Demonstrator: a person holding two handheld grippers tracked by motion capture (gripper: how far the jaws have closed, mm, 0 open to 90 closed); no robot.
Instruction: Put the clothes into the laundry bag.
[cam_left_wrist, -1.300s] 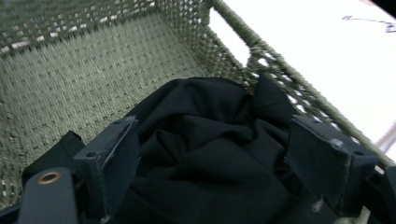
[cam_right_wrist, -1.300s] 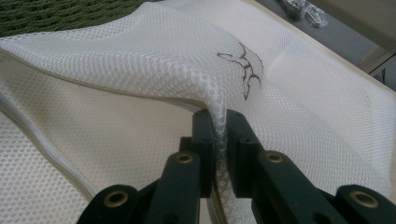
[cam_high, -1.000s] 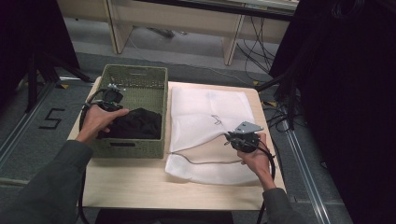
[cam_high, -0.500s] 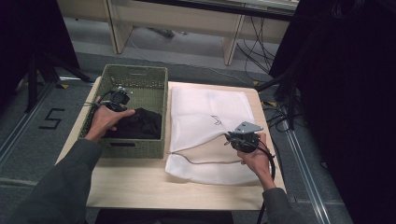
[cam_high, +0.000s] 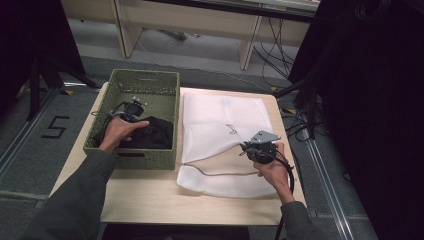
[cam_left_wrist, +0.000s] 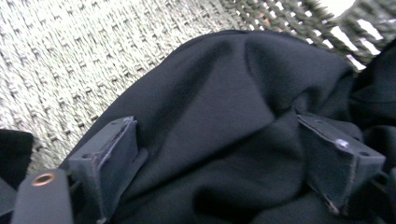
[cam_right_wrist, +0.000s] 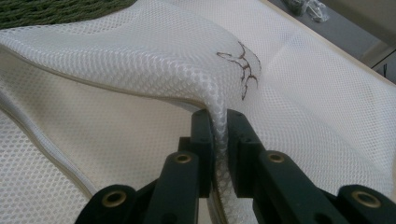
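A black garment (cam_high: 156, 133) lies bunched in a green woven basket (cam_high: 145, 75) on the left of the table. My left gripper (cam_high: 136, 115) is down inside the basket, open, with its pads (cam_left_wrist: 112, 151) spread wide over the black cloth (cam_left_wrist: 224, 107) and pressing into its folds. To the right of the basket a white mesh laundry bag (cam_high: 225, 112) lies flat. My right gripper (cam_high: 245, 146) is shut on the bag's upper mesh layer (cam_right_wrist: 140, 56) near its opening and holds it raised in a ridge; the pinch shows at my right gripper (cam_right_wrist: 219, 140).
The light wooden table (cam_high: 150, 197) has bare room in front of the basket and bag. A dark zip line (cam_high: 215, 172) runs along the bag's near part. Cables (cam_high: 300, 122) hang off the right edge. The floor (cam_high: 55, 127) at left bears a "5".
My left gripper has shifted a little to the right and down onto the black garment in the basket. The right gripper has stayed put, still pinching the mesh.
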